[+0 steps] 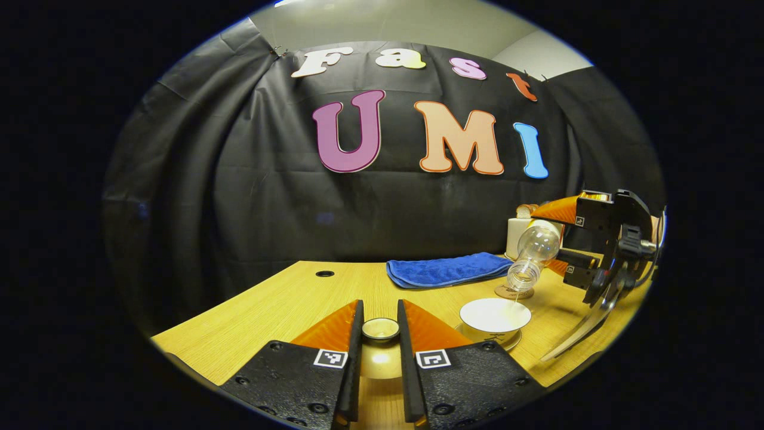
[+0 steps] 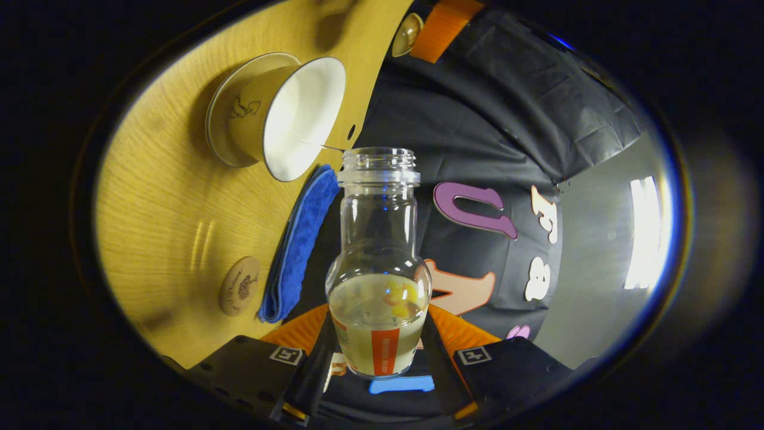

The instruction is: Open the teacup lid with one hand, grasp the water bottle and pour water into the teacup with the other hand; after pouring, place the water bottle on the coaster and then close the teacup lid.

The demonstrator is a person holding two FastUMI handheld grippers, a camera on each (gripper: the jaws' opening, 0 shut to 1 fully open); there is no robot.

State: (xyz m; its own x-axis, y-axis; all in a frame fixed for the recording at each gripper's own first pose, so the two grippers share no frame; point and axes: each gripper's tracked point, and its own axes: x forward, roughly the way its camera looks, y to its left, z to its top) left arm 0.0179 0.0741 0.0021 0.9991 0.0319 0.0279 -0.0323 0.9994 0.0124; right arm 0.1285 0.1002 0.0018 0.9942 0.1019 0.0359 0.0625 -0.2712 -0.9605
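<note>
On the wooden counter point(image 1: 262, 310) a folded blue towel point(image 1: 444, 270) lies behind the teacup point(image 1: 494, 316), and a round coaster point(image 2: 239, 285) sits between the towel and the teacup, nothing standing on it. A white box point(image 1: 517, 236) stands behind the towel, near the wall. The left gripper point(image 1: 381, 334) is held low, left of the teacup, its fingers clamped on the small teacup lid point(image 1: 381, 328). The right gripper point(image 2: 382, 358) is tilted over the teacup (which is open), its fingers pressed on the water bottle point(image 2: 378, 263), whose mouth points down at the teacup.
</note>
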